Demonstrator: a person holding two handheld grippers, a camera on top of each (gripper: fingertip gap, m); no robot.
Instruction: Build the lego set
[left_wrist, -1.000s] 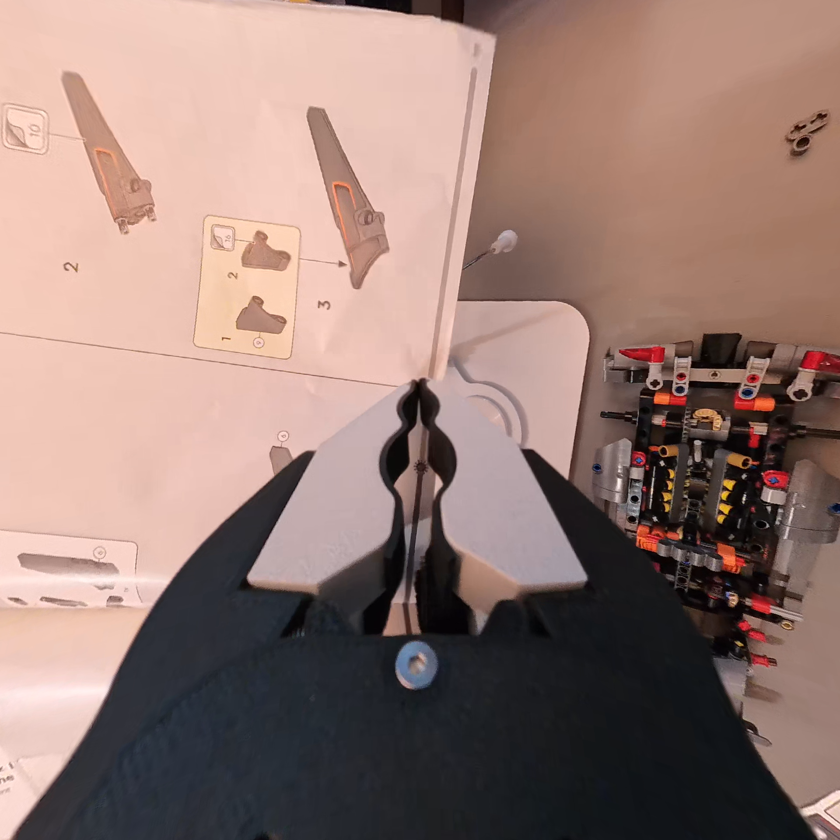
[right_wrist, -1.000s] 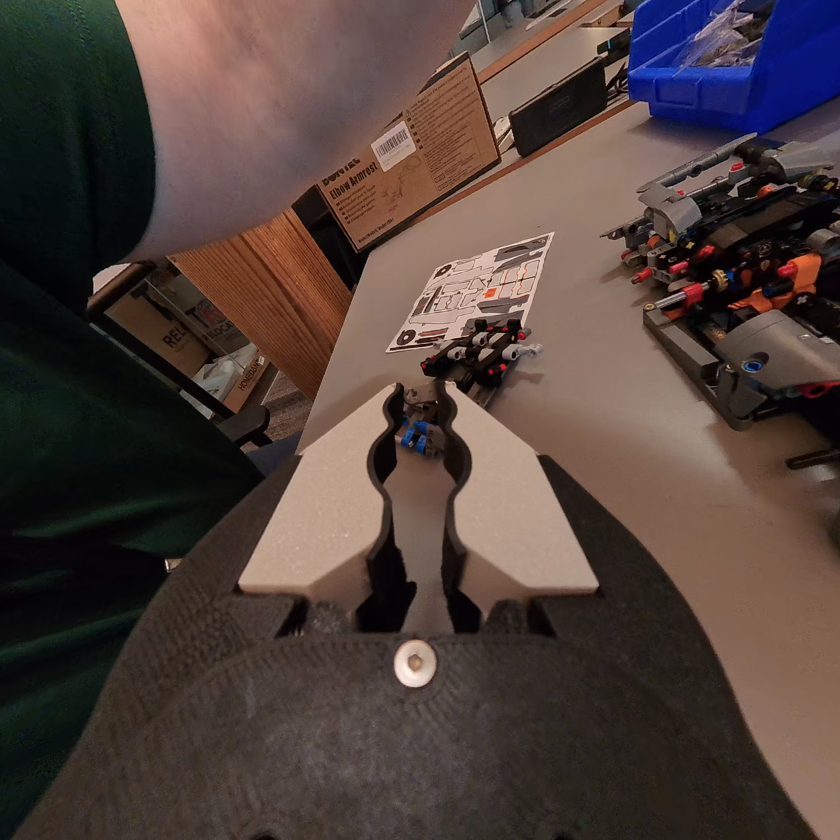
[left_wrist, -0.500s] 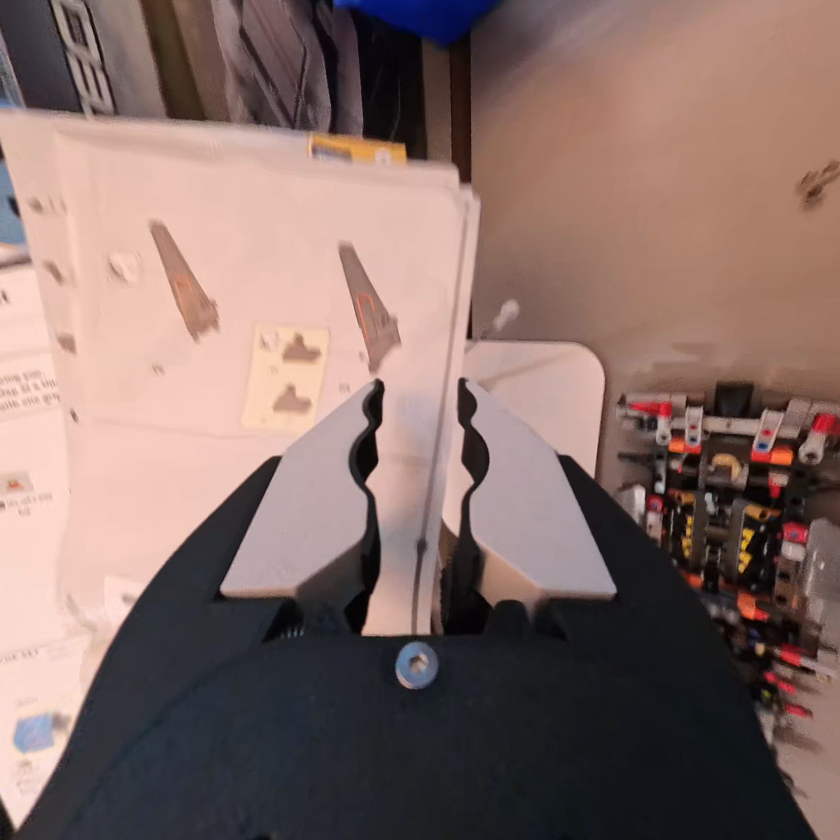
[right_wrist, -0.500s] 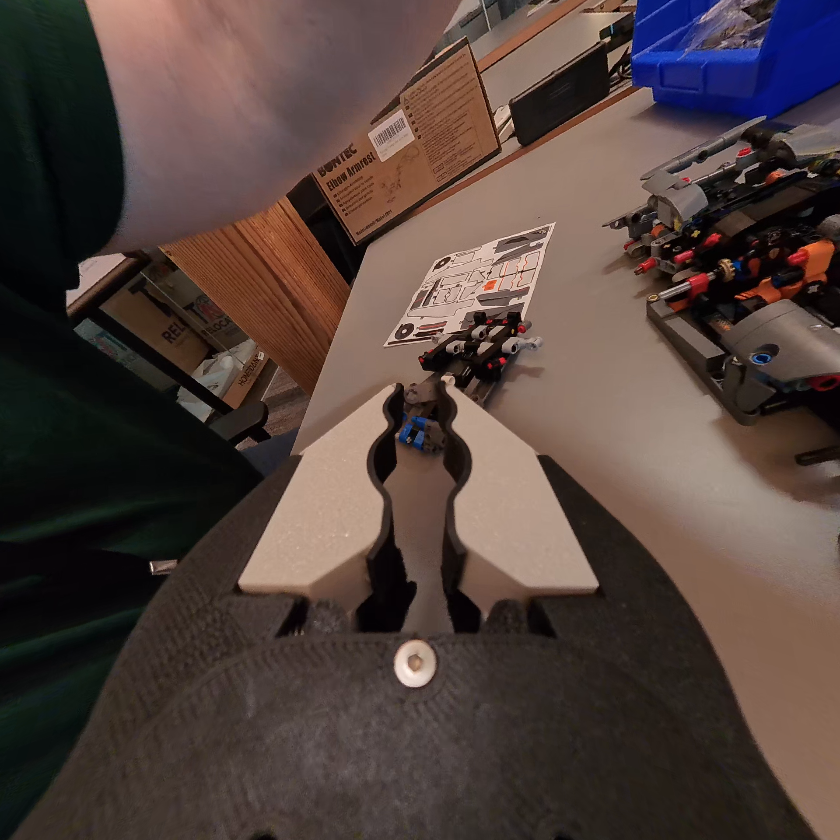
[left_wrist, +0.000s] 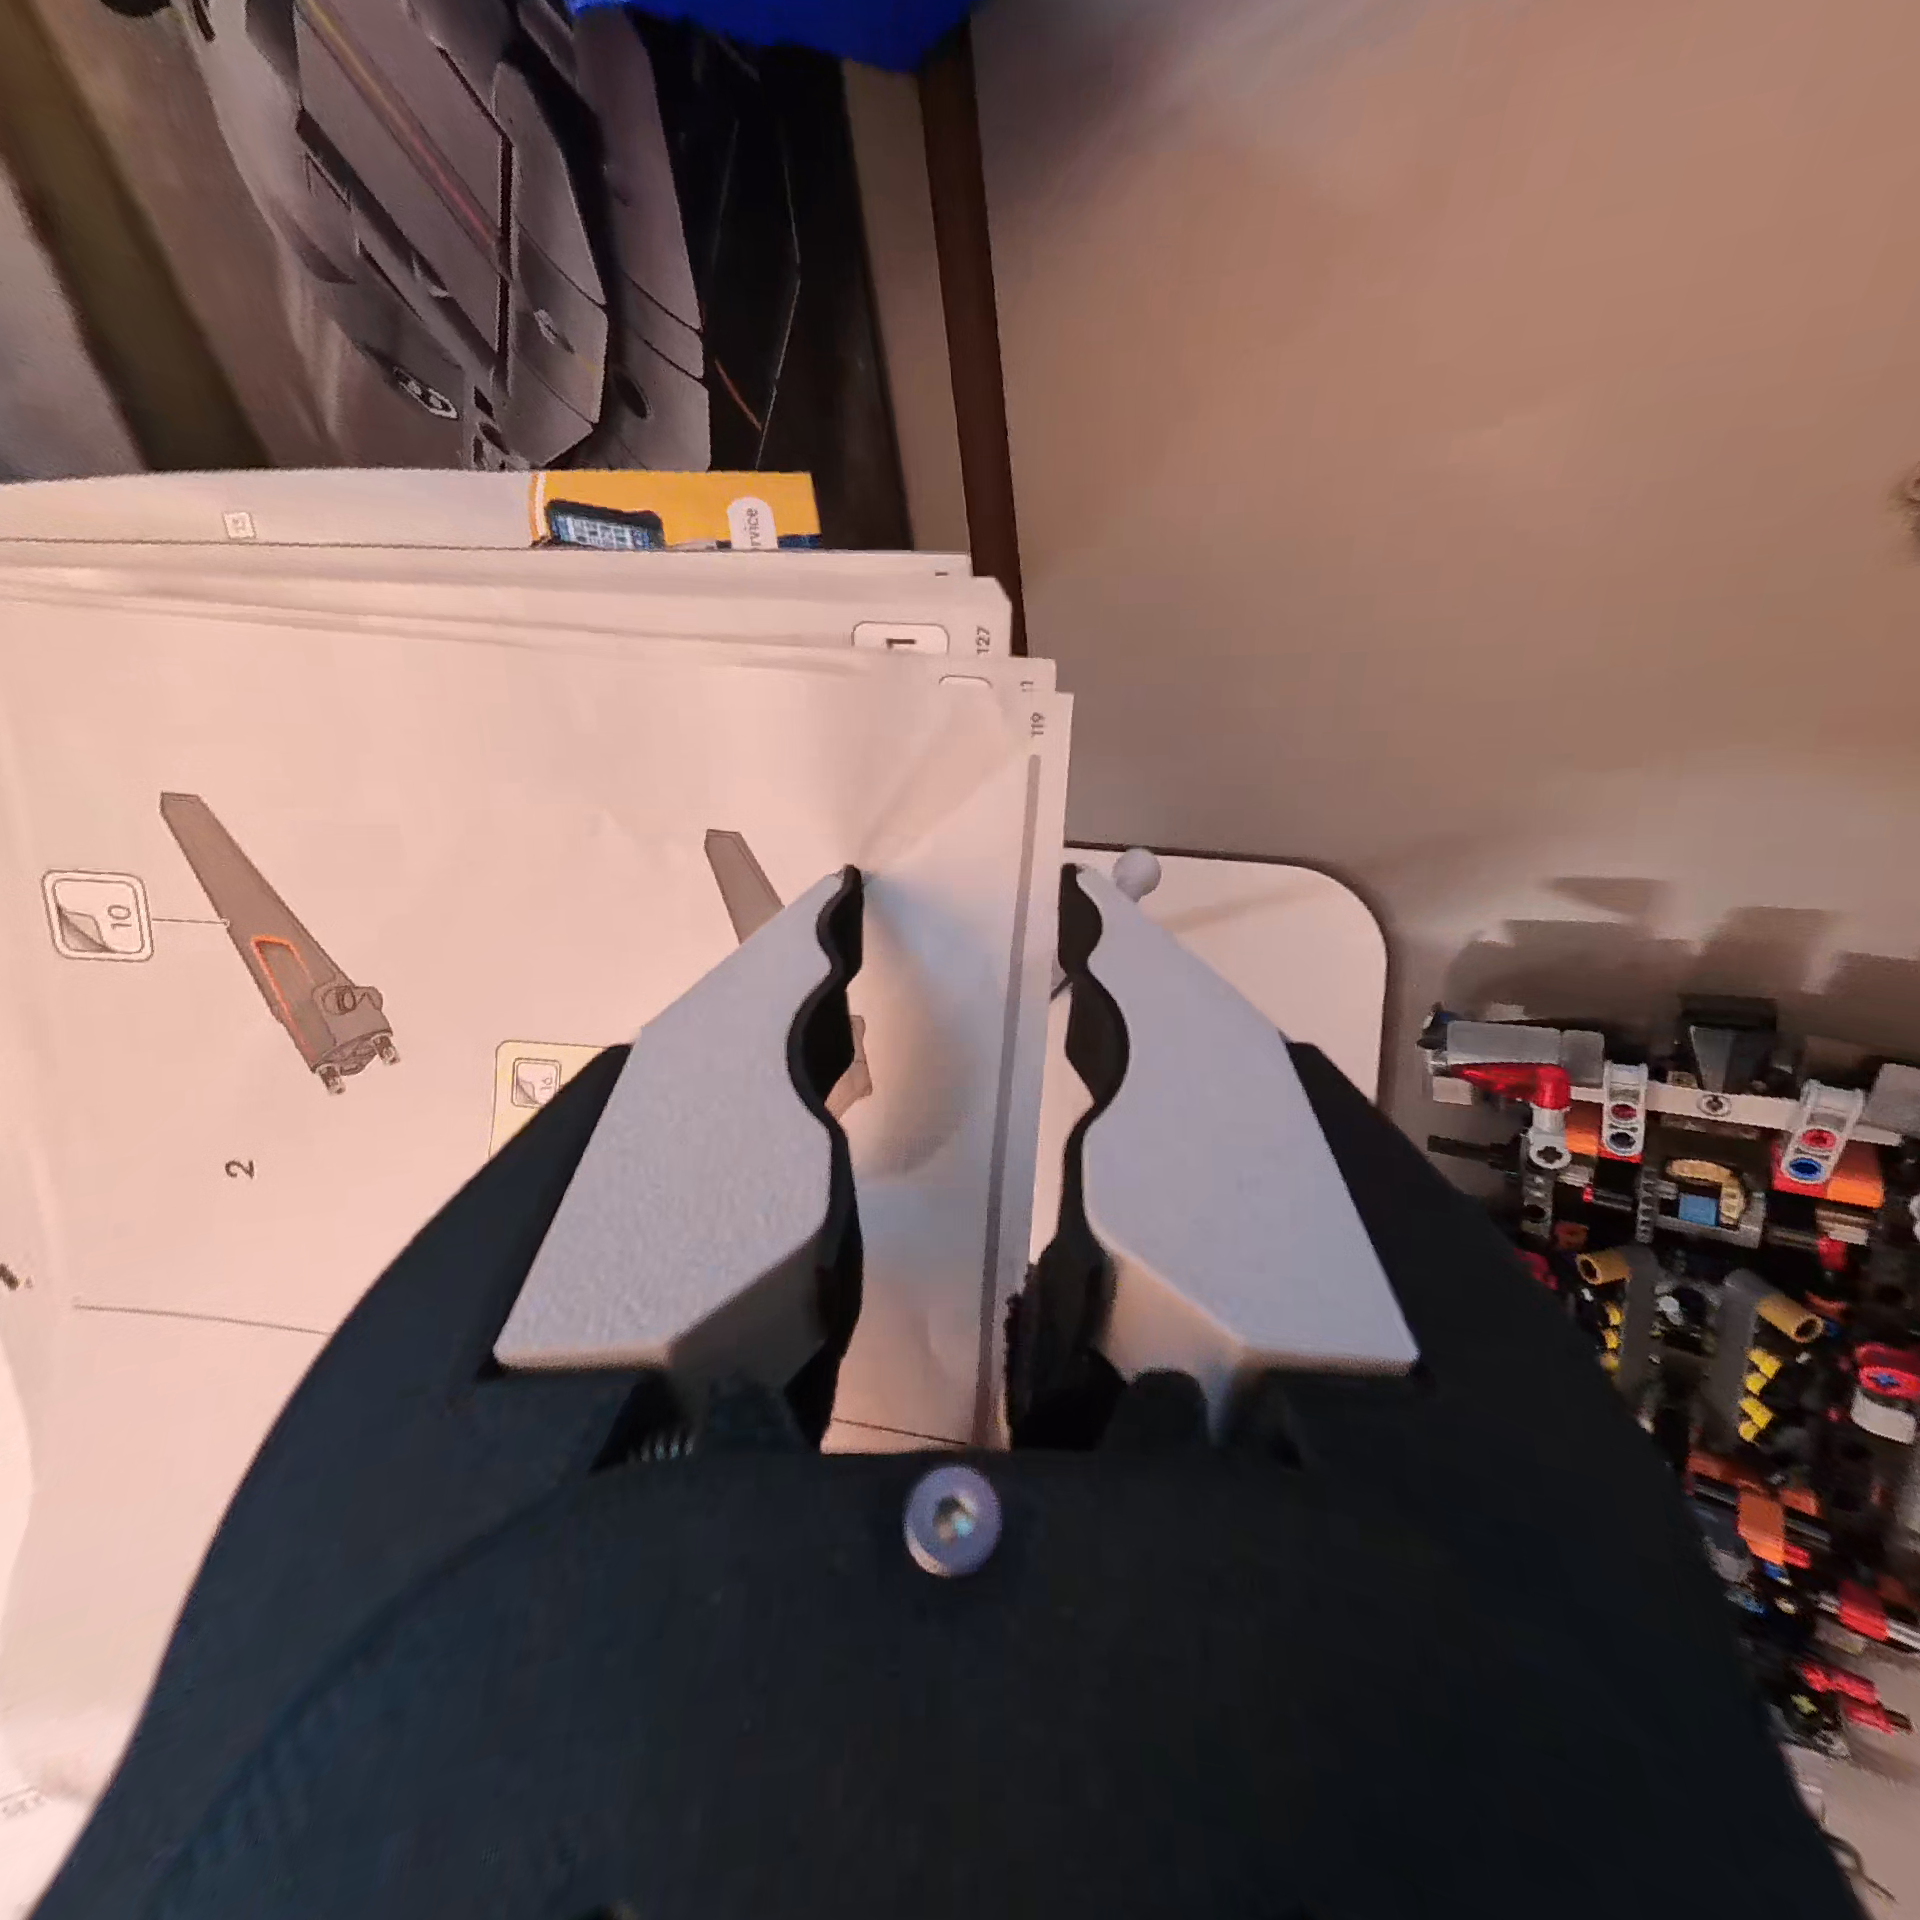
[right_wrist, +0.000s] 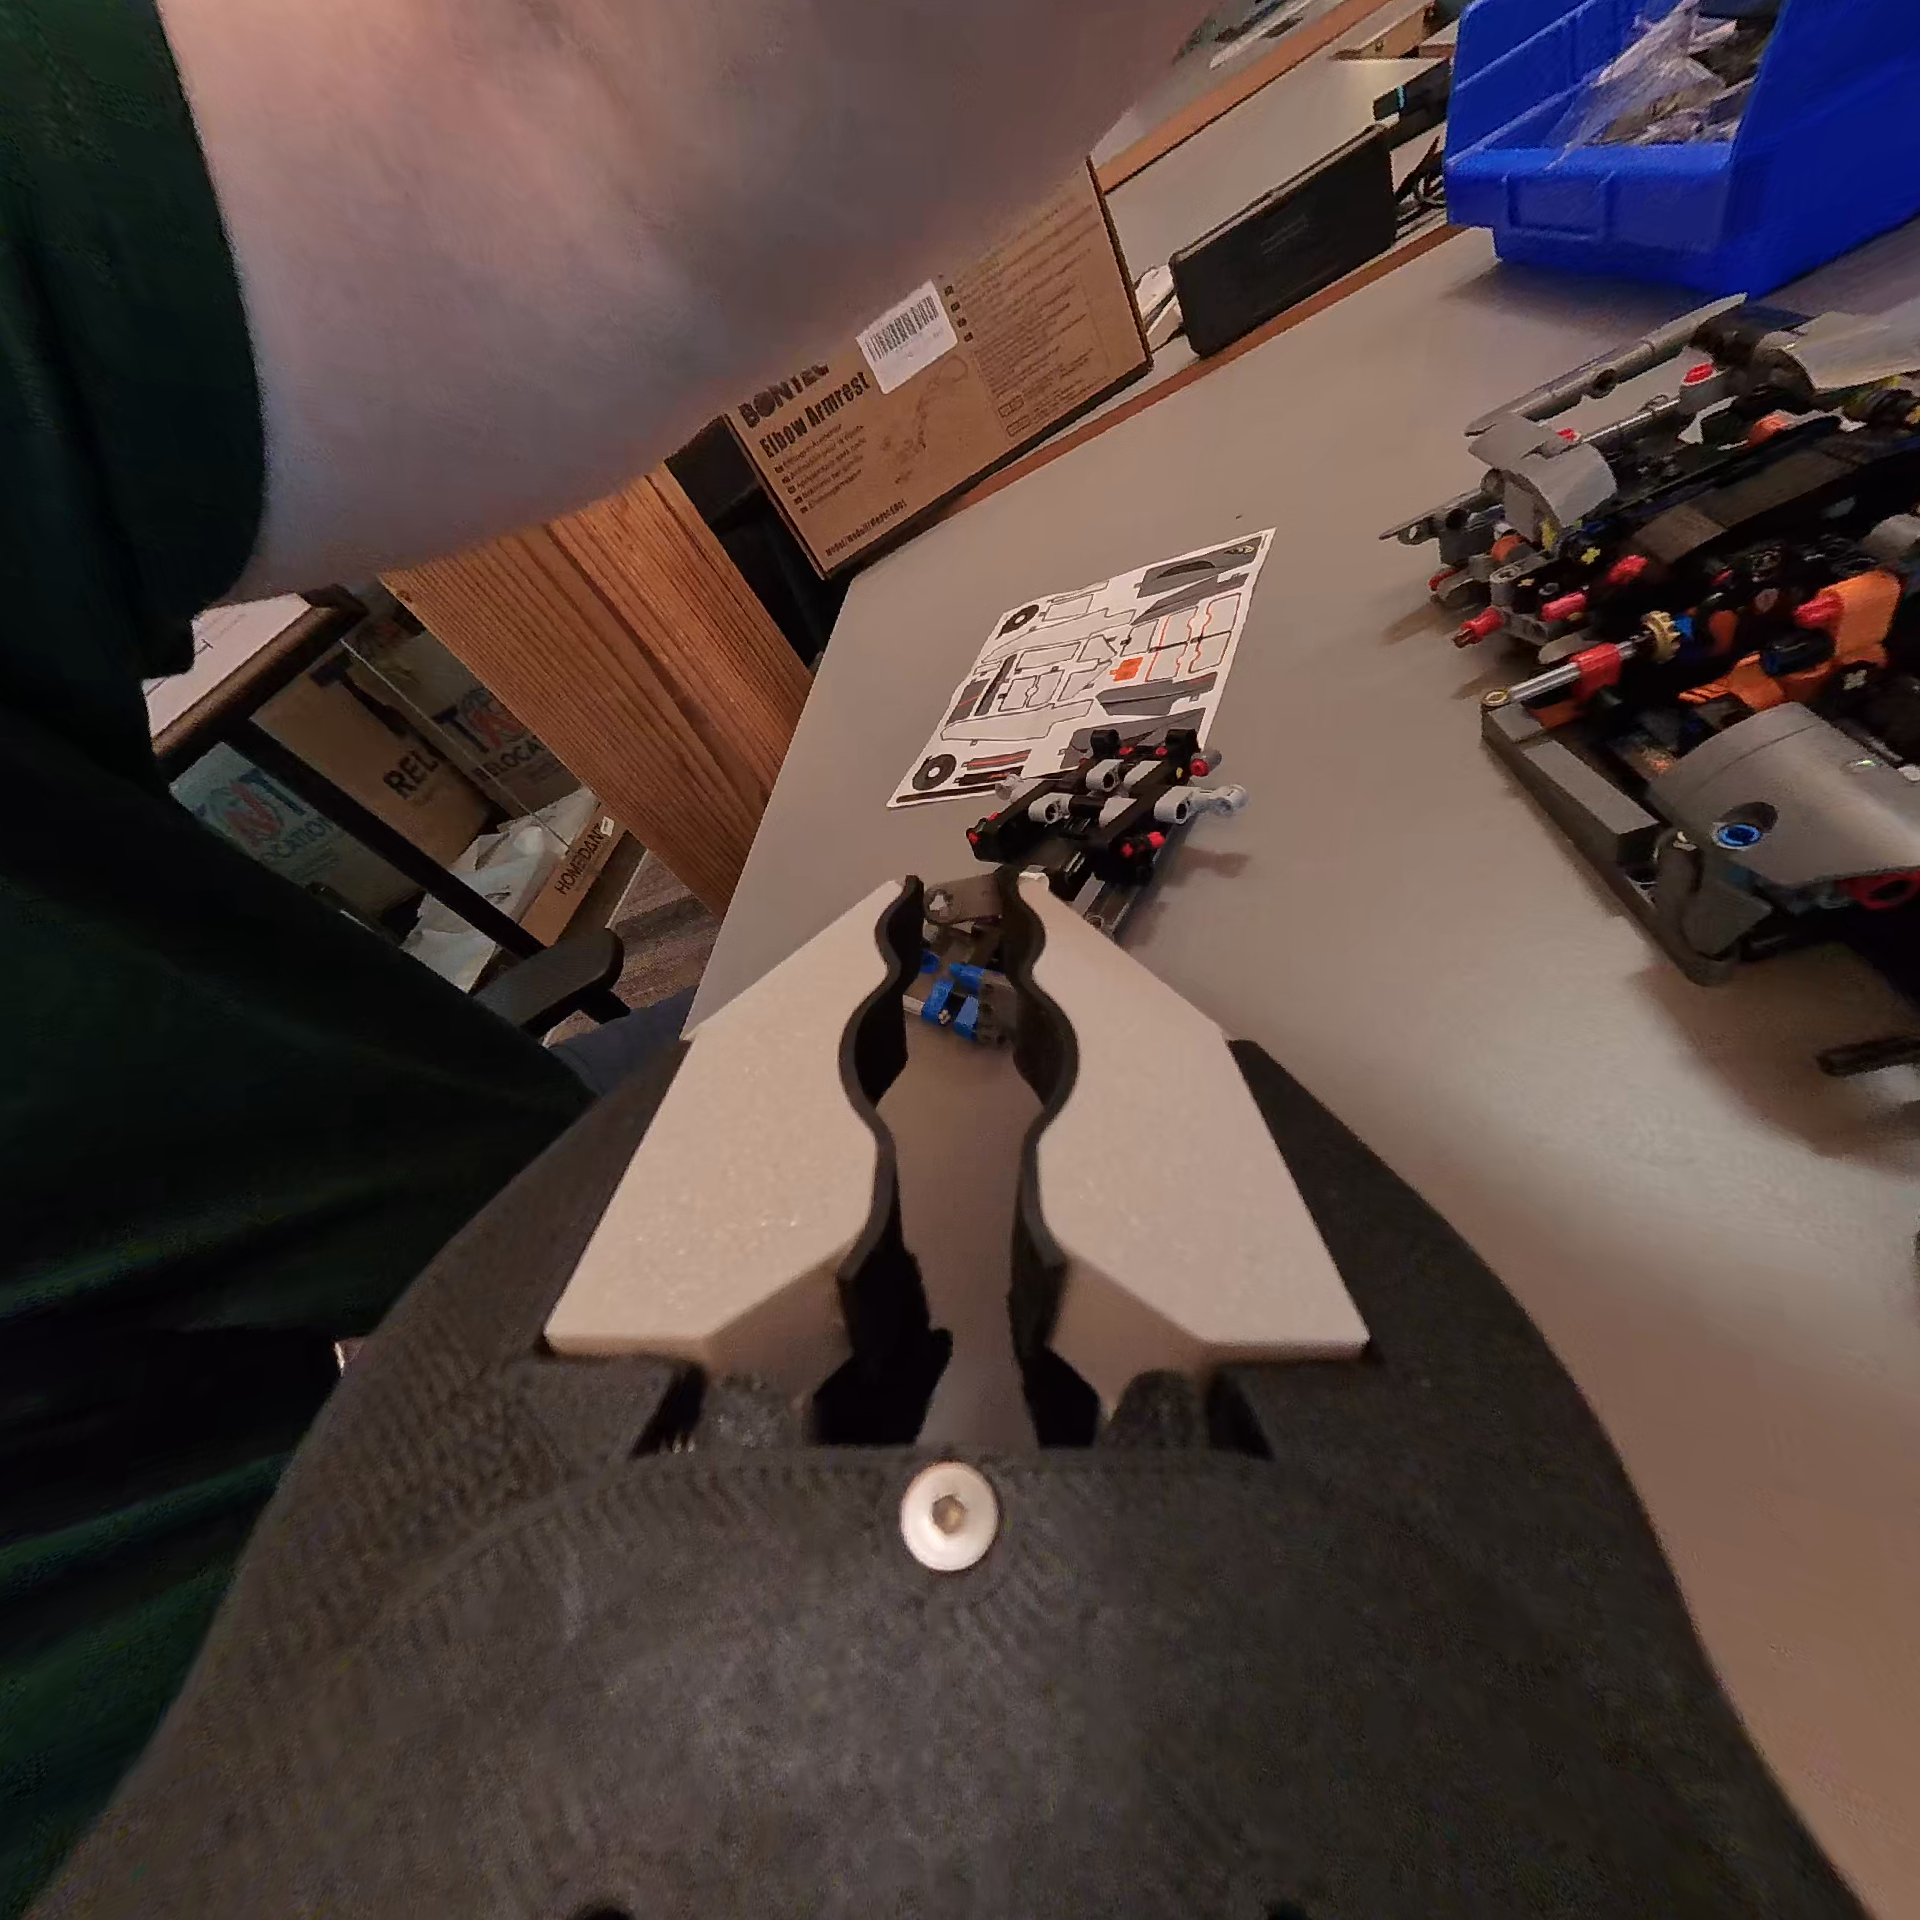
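Note:
In the left wrist view my left gripper (left_wrist: 961, 894) is open above the instruction booklet (left_wrist: 468, 935), and the right edge of the open page runs between its jaws without being gripped. The partly built lego car chassis (left_wrist: 1714, 1247) lies to the right. In the right wrist view my right gripper (right_wrist: 964, 894) is shut on a small grey-and-blue lego piece (right_wrist: 961, 992), held just above the grey table (right_wrist: 1403, 1091). A black lego sub-assembly (right_wrist: 1101, 800) lies just beyond the fingertips, partly on a sticker sheet (right_wrist: 1101, 665). The chassis also shows in the right wrist view (right_wrist: 1714, 675), to the right.
A white board (left_wrist: 1247, 935) lies under the booklet's right edge. A dark printed box (left_wrist: 468, 260) stands behind the booklet. A blue parts bin (right_wrist: 1683, 135) sits at the far right. A cardboard box (right_wrist: 935, 416) stands past the table edge. A person's arm (right_wrist: 623, 208) fills the upper left. The gap from one gripper's tips to the other's is roughly 35 cm.
My left gripper has opened, let go of the page edge and drawn back, so the booklet's far edge and the box behind it show. My right gripper has barely moved.

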